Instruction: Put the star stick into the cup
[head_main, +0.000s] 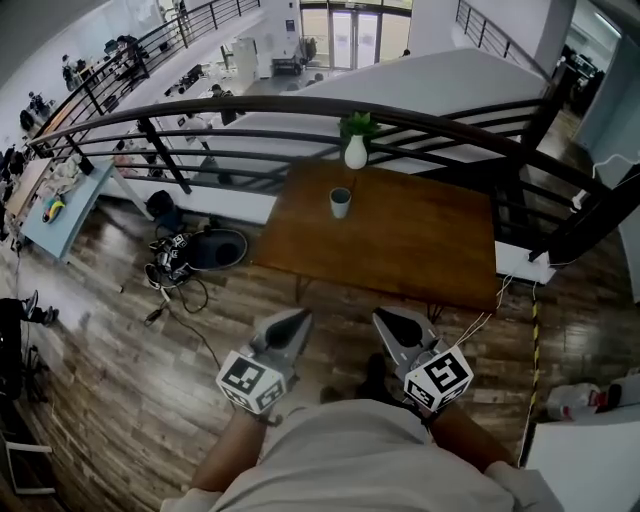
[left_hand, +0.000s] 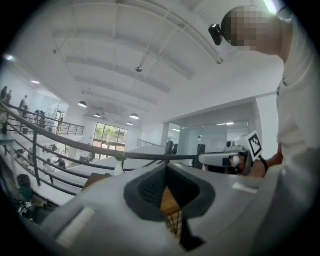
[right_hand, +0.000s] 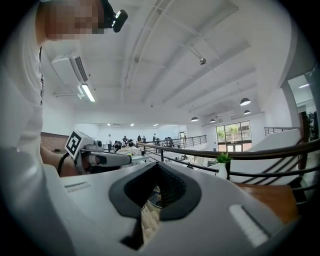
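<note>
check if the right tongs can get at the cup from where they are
Probably not yet: the right tongs, shut, hang short of the table, and the cup stands toward its far side. Nothing lies between them.

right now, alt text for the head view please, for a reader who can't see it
Seen from above, a person holds the left tongs and right tongs low in front of a brown wooden table, both shut and empty. A cup stands near the table's far edge, with a white vase of green leaves behind it by a dark railing.
</note>
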